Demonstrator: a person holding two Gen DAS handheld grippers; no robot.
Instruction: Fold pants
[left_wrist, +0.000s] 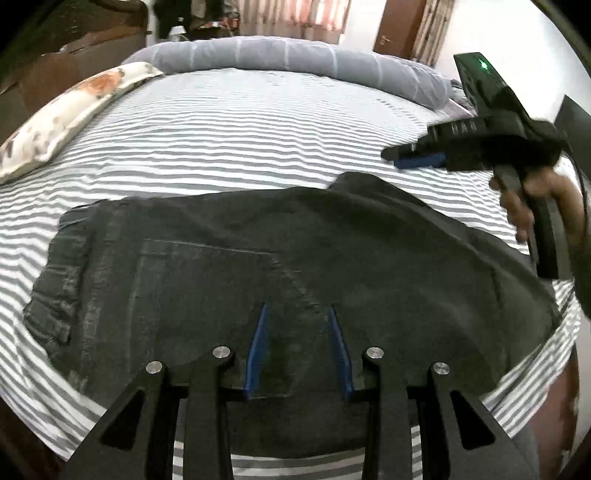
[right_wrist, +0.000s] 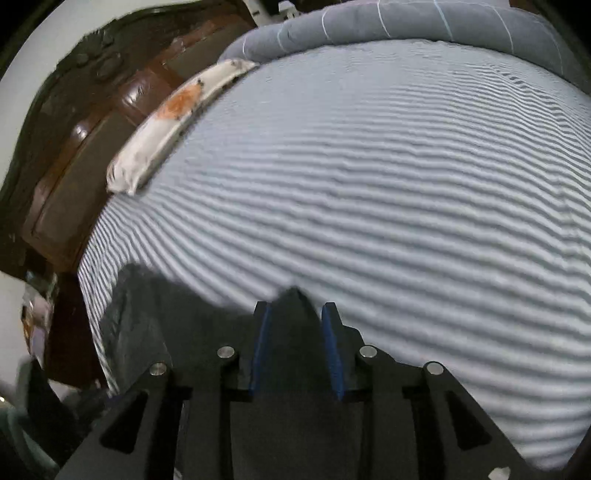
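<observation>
Dark pants (left_wrist: 280, 266) lie folded on a striped bed (left_wrist: 236, 122).
The left hand-held gripper (left_wrist: 298, 314) hangs over them, jaws parted, holding nothing; the right hand-held gripper (right_wrist: 297, 308), partly open, has a cloth corner between its fingers.

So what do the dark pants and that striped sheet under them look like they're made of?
The pants look like dark washed denim: matte, with faded pale wear along the seams and a stitched patch pocket. The sheet seems to be thin woven cotton, matte, grey-and-white striped, with soft wrinkles.
</observation>
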